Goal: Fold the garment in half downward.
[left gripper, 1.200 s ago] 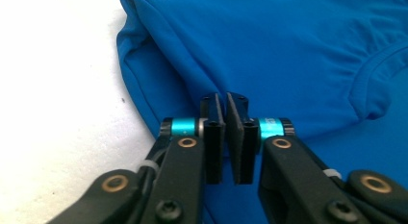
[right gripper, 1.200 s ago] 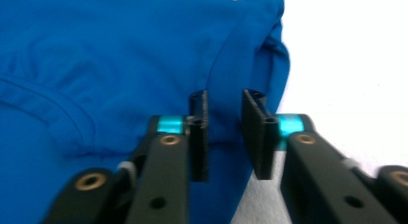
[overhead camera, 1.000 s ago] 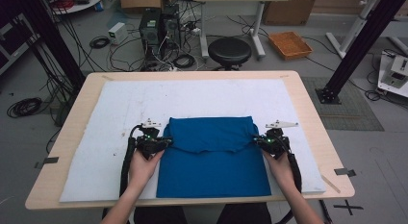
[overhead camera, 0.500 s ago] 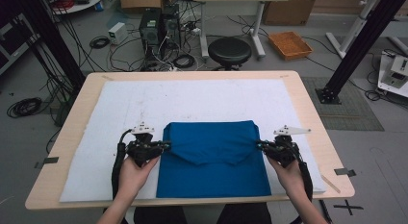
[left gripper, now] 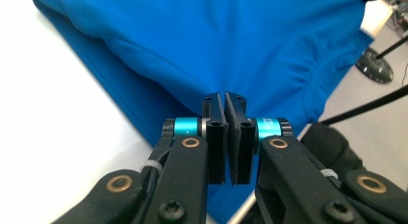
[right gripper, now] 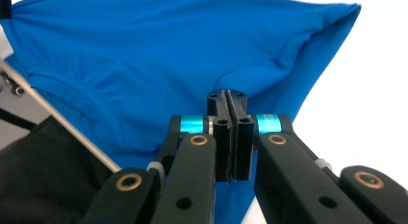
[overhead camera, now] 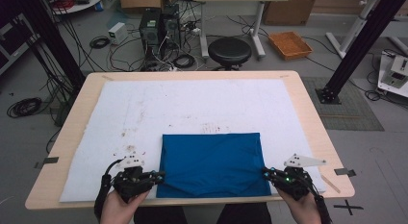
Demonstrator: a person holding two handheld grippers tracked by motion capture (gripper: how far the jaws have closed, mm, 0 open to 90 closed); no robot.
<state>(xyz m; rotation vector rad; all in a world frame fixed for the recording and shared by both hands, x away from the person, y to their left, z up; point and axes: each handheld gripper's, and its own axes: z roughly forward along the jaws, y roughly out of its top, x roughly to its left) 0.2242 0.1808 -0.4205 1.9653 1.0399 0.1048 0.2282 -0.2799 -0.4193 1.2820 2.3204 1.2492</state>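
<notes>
Lying folded — blue garment (overhead camera: 211, 161), smooth, squarish, neckline nearest the table edge

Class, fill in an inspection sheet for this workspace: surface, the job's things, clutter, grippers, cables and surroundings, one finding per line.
Surface: wooden table under a white mat; the mat has brown stains.
Job's things: blue shirt, folded to a rectangle at the near edge, its collar toward the person.
Clutter: nothing seen on the mat besides the shirt.
Grippers: left gripper shut on the shirt's near left corner; right gripper shut on its near right corner.
Cables: a black one trails from each gripper; many lie on the floor behind the table.
Surroundings: black stool, computer towers, orange tray, black frame posts, tape marks on the floor.
</notes>
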